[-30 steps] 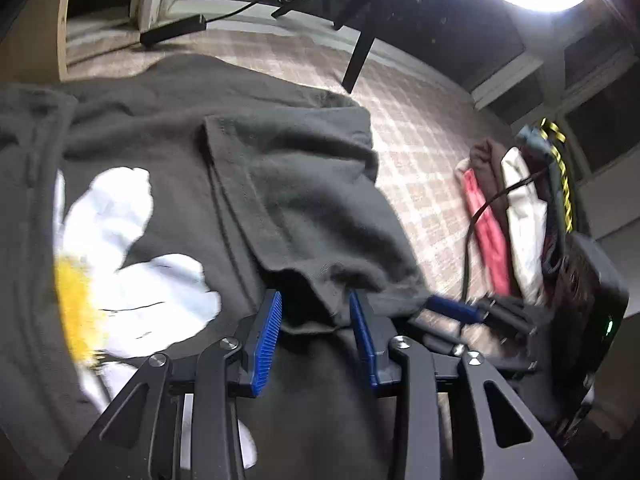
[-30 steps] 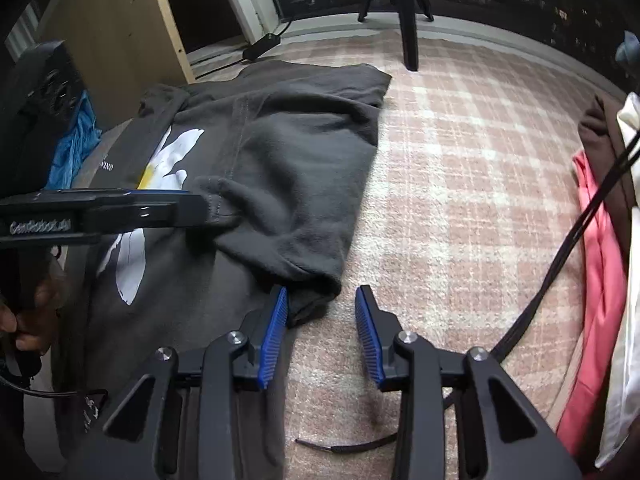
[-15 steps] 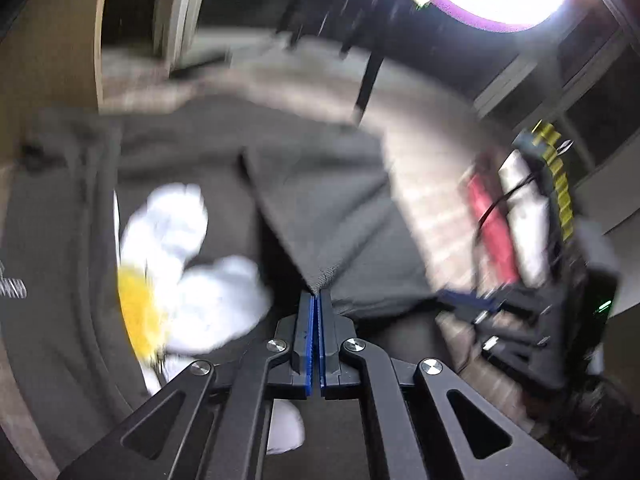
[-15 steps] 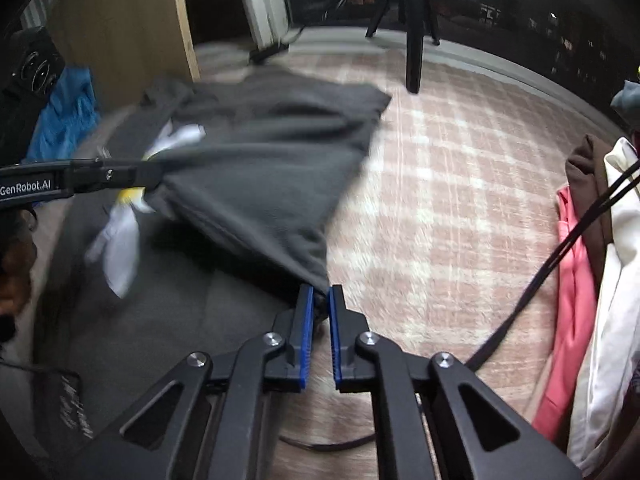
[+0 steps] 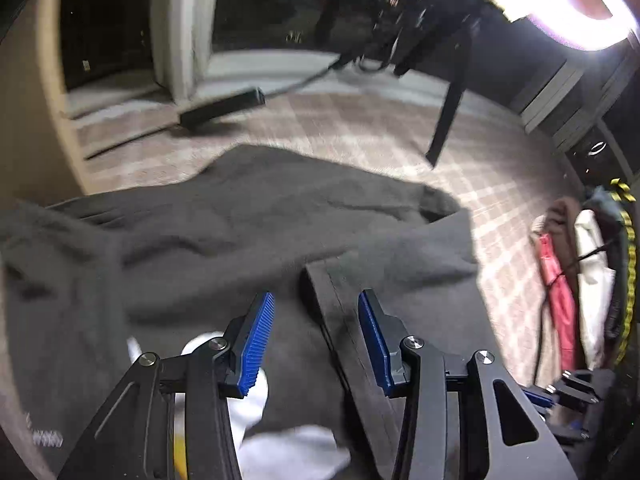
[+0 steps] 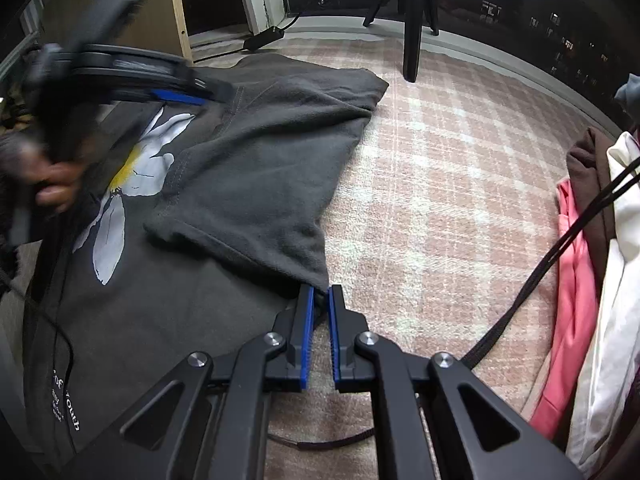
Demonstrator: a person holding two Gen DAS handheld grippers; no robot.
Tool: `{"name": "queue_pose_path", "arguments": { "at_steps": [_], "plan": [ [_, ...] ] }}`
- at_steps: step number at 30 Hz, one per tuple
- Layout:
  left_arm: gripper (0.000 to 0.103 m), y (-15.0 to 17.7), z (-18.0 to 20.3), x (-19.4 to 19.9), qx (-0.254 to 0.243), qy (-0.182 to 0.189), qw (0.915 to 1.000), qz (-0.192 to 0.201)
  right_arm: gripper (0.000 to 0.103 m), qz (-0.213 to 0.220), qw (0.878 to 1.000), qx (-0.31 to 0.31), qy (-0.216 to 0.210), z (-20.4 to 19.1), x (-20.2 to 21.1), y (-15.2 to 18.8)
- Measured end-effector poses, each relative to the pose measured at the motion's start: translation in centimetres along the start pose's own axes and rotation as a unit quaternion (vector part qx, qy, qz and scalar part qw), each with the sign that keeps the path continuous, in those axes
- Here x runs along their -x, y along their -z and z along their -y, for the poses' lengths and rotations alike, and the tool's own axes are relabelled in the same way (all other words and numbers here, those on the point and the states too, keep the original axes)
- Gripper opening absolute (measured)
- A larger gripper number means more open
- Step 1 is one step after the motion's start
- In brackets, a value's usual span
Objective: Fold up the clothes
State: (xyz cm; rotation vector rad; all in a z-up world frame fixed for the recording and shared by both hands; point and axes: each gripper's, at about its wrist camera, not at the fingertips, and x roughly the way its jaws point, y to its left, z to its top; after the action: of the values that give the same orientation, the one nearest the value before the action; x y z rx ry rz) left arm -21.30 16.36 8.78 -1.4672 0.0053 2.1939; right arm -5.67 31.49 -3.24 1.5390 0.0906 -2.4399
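Grey shirt [image 6: 248, 168], "youth" print; right gripper [image 6: 319, 300] pinching sleeve corner; left gripper [image 5: 316, 320] just opened, empty.

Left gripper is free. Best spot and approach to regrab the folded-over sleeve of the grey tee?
Probably the sleeve's hemmed cuff, which lies between the open left gripper. It is a flat free edge on the grey tee, so come down steeply from above. The right gripper already pinches the sleeve's other corner.
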Motion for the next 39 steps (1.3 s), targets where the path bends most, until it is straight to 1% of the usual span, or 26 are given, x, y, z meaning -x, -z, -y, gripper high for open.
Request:
{"name": "queue_pose_path", "arguments": {
  "at_steps": [1, 2, 3, 4, 6, 7, 9, 11, 12, 13, 15, 16, 17, 18, 19, 20, 22, 23, 24, 25, 26, 30, 32, 35, 37, 39],
  "plan": [
    [0.039, -0.1, 0.0, -0.4, 0.000, 0.001, 1.0000, 0.002, 0.007, 0.000, 1.000, -0.001, -0.002, 0.1, 0.0, 0.0],
    [0.036, -0.3, 0.1, -0.4, 0.001, 0.010, 0.9999, 0.008, 0.007, 0.000, 1.000, -0.002, -0.004, 0.2, 0.0, 0.0],
    [0.016, -0.4, 0.1, -0.5, 0.002, 0.019, 0.9998, 0.012, 0.007, 0.000, 1.000, -0.003, -0.006, 0.3, 0.0, 0.0],
    [0.003, -0.5, 0.2, -0.6, 0.005, 0.025, 0.9996, 0.010, 0.007, 0.001, 1.000, -0.004, -0.006, 0.3, 0.0, 0.0],
    [0.003, -0.8, 0.6, -0.2, -0.007, 0.017, 0.9997, 0.015, 0.008, 0.002, 1.000, -0.004, -0.006, 0.2, 0.0, 0.1],
    [0.003, -0.8, 0.8, 0.3, -0.015, 0.019, 0.9995, 0.022, 0.008, 0.002, 1.000, -0.003, -0.005, 0.2, 0.0, 0.1],
    [0.003, -1.3, 0.7, 1.6, -0.013, 0.020, 0.9987, 0.045, 0.008, 0.002, 1.000, -0.002, -0.006, 0.2, -0.1, 0.0],
    [0.003, -1.6, -0.1, 1.9, -0.007, -0.002, 0.9982, 0.060, 0.008, 0.002, 1.000, -0.004, -0.009, 0.3, -0.1, 0.0],
    [0.003, -1.7, -0.7, 1.1, -0.005, -0.020, 0.9988, 0.045, 0.008, 0.002, 1.000, -0.004, -0.009, 0.3, -0.1, 0.0],
    [0.005, -1.8, -1.2, 0.3, -0.004, -0.036, 0.9989, 0.031, 0.008, 0.002, 1.000, -0.002, -0.007, 0.2, -0.2, 0.0],
    [0.011, -1.6, -1.4, -0.7, -0.008, -0.052, 0.9986, 0.000, 0.008, 0.002, 1.000, 0.003, -0.001, -0.1, -0.2, 0.0],
    [0.012, -1.7, -1.3, -0.7, -0.013, -0.059, 0.9982, -0.007, 0.008, 0.001, 1.000, 0.005, 0.001, -0.1, -0.2, -0.1],
    [0.014, -1.9, -0.8, -0.2, -0.020, -0.064, 0.9977, -0.002, 0.008, 0.001, 1.000, 0.006, 0.003, -0.2, -0.2, -0.1],
    [0.020, -2.1, -0.3, 0.3, -0.028, -0.069, 0.9972, 0.005, 0.008, 0.001, 1.000, 0.007, 0.003, -0.2, -0.2, -0.1],
    [0.024, -2.4, 0.6, 1.0, -0.037, -0.067, 0.9969, 0.015, 0.008, 0.001, 1.000, 0.004, 0.000, -0.1, -0.1, -0.1],
    [0.026, -2.9, 1.7, 1.6, -0.052, -0.054, 0.9969, 0.024, 0.008, 0.001, 1.000, 0.001, -0.002, 0.0, -0.1, -0.1],
    [0.044, -3.8, 4.6, 2.0, -0.097, -0.030, 0.9942, 0.034, 0.008, 0.004, 1.000, -0.004, -0.005, 0.1, -0.1, 0.0],
    [0.048, -4.2, 6.3, 1.6, -0.126, -0.026, 0.9912, 0.033, 0.008, 0.005, 1.000, -0.006, -0.006, 0.2, -0.1, 0.0],
    [0.049, -4.7, 8.0, 0.7, -0.153, -0.017, 0.9877, 0.026, 0.008, 0.006, 1.000, -0.008, -0.007, 0.3, 0.0, 0.1],
    [0.049, -5.0, 9.1, -0.2, -0.166, -0.006, 0.9861, 0.013, 0.008, 0.007, 1.000, -0.009, -0.007, 0.3, 0.0, 0.1],
    [0.049, -5.2, 9.9, -1.0, -0.172, 0.000, 0.9851, 0.002, 0.008, 0.007, 1.000, -0.010, -0.009, 0.4, 0.0, 0.1],
    [0.048, -6.7, 12.2, -4.4, -0.191, 0.002, 0.9813, -0.025, 0.008, 0.008, 1.000, -0.019, -0.018, 0.6, -0.2, 0.1],
    [0.046, -6.9, 12.5, -5.1, -0.190, 0.004, 0.9810, -0.036, 0.008, 0.009, 1.000, -0.019, -0.020, 0.7, -0.1, 0.2],
    [0.034, -6.7, 12.6, -5.5, -0.193, 0.010, 0.9801, -0.047, 0.008, 0.011, 0.999, -0.021, -0.023, 0.8, -0.1, 0.3],
    [0.015, -6.8, 12.7, -5.7, -0.197, 0.009, 0.9792, -0.046, 0.008, 0.012, 0.999, -0.024, -0.026, 0.8, -0.1, 0.4],
    [0.005, -6.8, 12.8, -6.0, -0.195, 0.011, 0.9796, -0.047, 0.008, 0.012, 0.999, -0.026, -0.027, 0.9, -0.1, 0.4]
  ]
}}
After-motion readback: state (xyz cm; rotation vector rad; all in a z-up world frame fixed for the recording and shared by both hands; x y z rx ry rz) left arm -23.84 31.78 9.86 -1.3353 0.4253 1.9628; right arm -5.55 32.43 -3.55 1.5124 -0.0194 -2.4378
